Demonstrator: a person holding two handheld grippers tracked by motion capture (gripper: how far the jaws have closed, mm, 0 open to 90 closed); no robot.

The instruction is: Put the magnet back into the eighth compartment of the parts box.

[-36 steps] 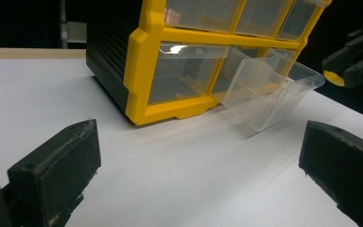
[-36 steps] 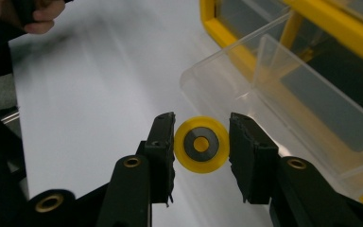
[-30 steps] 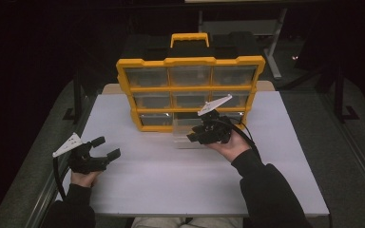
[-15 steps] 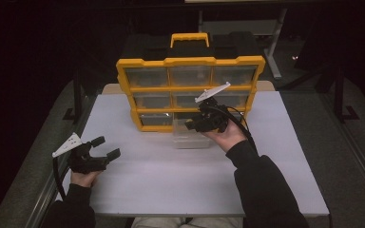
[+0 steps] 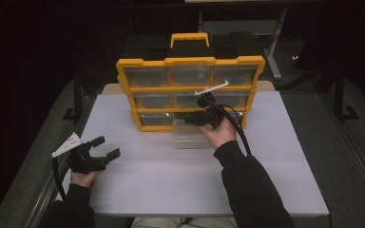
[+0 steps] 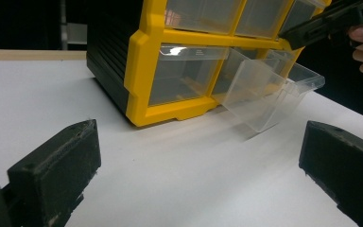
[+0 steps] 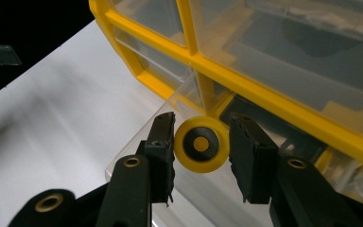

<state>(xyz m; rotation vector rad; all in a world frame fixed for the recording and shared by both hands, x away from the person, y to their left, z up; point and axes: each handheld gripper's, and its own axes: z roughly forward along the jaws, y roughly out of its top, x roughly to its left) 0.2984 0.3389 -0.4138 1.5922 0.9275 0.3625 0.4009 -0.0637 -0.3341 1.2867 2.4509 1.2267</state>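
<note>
No writing, brand, number or sign can be read anywhere; the yellow organiser [image 5: 190, 90] and its clear drawers [image 6: 264, 94] carry no legible label; the bench [image 5: 171, 180] is plain.

Right tongs [image 5: 193, 118] moved forward — over pulled-out drawer [image 5: 190, 138].

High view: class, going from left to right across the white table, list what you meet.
Left gripper, open and held low → yellow organiser → clear drawer pulled out at its bottom row → right gripper above that drawer.
</note>
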